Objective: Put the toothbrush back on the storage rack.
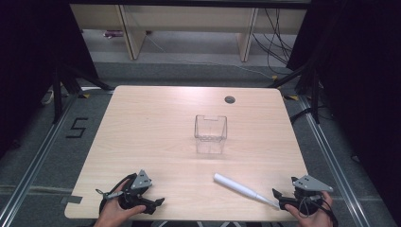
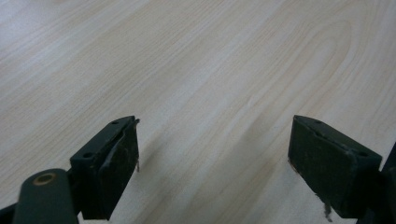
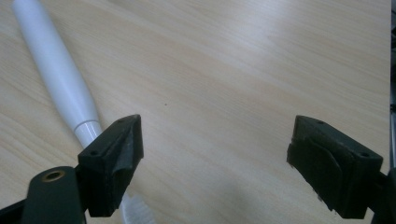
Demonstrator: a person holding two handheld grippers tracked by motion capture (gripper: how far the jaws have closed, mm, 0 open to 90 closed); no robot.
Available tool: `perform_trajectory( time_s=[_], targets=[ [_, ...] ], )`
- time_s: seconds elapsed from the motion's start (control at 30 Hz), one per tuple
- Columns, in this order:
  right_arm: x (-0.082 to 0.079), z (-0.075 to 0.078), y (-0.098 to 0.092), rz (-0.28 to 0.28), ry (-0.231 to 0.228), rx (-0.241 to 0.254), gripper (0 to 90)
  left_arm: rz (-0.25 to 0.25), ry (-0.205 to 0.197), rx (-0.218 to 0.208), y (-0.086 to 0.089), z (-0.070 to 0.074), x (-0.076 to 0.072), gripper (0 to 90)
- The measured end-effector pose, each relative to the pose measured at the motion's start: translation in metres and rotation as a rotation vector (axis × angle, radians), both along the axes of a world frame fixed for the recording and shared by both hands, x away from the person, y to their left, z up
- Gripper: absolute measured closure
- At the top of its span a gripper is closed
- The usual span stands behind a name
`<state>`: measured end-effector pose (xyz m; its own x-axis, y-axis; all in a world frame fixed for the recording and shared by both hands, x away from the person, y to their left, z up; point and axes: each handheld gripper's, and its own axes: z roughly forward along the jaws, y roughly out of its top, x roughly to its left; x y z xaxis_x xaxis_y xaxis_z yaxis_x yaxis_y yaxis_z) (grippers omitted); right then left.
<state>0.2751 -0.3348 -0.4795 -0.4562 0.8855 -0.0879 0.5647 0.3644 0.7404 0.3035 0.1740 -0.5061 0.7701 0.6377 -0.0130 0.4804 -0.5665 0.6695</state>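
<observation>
High view: white toothbrush [image 1: 241,189] lies untouched at five o'clock of the empty clear container [image 1: 210,133]. Left gripper [image 1: 150,204] and right gripper [image 1: 280,198] both gape wide, holding nothing, so seemingly nothing is done yet.

A: Where does the high view sit?
B: Above the near edge, facing forward and down over the whole table [image 1: 156,123].
A: The gripper views?
B: Each low, close to the wood, looking along its jaws. The right one shares the toothbrush [image 3: 58,77] with the high view.
</observation>
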Motion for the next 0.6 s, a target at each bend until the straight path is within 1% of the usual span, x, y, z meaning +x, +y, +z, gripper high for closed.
perform_trajectory(
  time_s=[0.03, 0.1, 0.13, 0.17, 0.2, 0.27, 0.3, 0.33, 0.37, 0.4, 0.43, 0.47, 0.5, 0.53, 0.57, 0.6],
  targets=[
    [0.001, -0.001, 0.000, 0.003, -0.002, 0.012, 16.6, 0.000, 0.000, 0.000, 0.000, 0.000, 0.000, 15.6],
    [0.001, -0.001, 0.001, -0.002, -0.005, 0.011, 16.3, 0.001, 0.000, 0.000, 0.000, 0.000, 0.000, 15.6],
    [0.000, 0.001, 0.002, 0.001, 0.003, 0.023, 18.8, 0.001, 0.002, 0.001, 0.000, 0.000, 0.000, 15.6],
    [0.000, 0.001, 0.002, 0.001, 0.003, 0.023, 18.8, 0.001, 0.002, 0.001, 0.000, 0.000, 0.000, 15.6],
    [-0.001, 0.003, 0.004, 0.017, -0.013, 0.020, 22.1, 0.000, 0.003, 0.001, 0.000, -0.001, 0.000, 15.6],
    [-0.001, 0.004, 0.006, 0.020, -0.021, 0.024, 23.1, -0.002, 0.001, 0.002, 0.000, 0.000, 0.000, 15.6],
    [-0.001, 0.004, 0.006, 0.032, -0.030, 0.031, 25.2, -0.002, 0.001, 0.002, 0.000, 0.000, 0.000, 15.6],
    [-0.002, 0.006, 0.007, 0.030, -0.030, 0.036, 28.0, 0.000, 0.003, 0.001, 0.000, 0.000, 0.000, 15.6],
    [-0.002, 0.006, 0.007, 0.030, -0.030, 0.036, 28.0, 0.002, 0.004, -0.002, 0.000, -0.001, 0.000, 15.6],
    [-0.002, 0.007, 0.006, 0.036, -0.044, 0.049, 33.9, 0.002, 0.008, -0.007, -0.001, -0.001, 0.000, 15.6],
    [-0.002, 0.008, 0.006, 0.032, -0.041, 0.071, 37.2, 0.000, 0.007, -0.006, -0.001, 0.000, 0.000, 15.6],
    [-0.002, 0.008, 0.006, 0.032, -0.041, 0.071, 37.2, 0.000, 0.007, -0.006, -0.001, 0.000, 0.000, 15.6],
    [-0.004, 0.009, 0.007, 0.023, -0.025, 0.107, 41.8, 0.001, 0.004, -0.002, -0.001, -0.001, 0.000, 15.6],
    [-0.005, 0.011, 0.006, 0.043, -0.010, 0.128, 49.6, 0.001, 0.007, -0.007, -0.001, 0.000, 0.000, 15.6],
    [-0.006, 0.012, 0.007, 0.048, -0.006, 0.145, 52.6, 0.000, 0.007, -0.007, 0.000, 0.000, 0.000, 15.6],
    [-0.006, 0.012, 0.008, 0.058, -0.001, 0.145, 55.6, 0.000, 0.007, -0.006, 0.000, 0.000, 0.000, 15.6]
  ],
)
